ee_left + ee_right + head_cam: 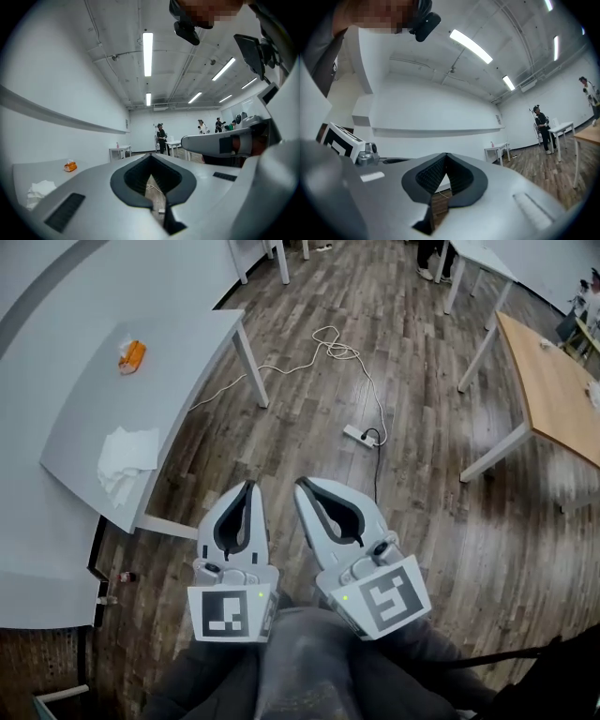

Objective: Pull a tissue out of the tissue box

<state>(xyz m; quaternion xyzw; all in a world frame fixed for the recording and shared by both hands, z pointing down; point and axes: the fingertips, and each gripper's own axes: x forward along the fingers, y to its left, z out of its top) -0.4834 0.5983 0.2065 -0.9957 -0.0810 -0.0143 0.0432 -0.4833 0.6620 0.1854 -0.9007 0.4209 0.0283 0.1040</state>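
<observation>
The left hand-held gripper [248, 486] and right hand-held gripper [302, 486] are hanging over the person's lap, both squeezed shut and holding nothing. The orange tissue box [131, 356] is sitting well away, up and left on the white table [197, 343]. The left one is nearer.

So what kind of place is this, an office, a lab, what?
Probably an open lab or workshop room: a plain white table on a bare wood-plank floor, a power strip lying on that floor, ceiling strip lights, and people standing at the far end.
</observation>
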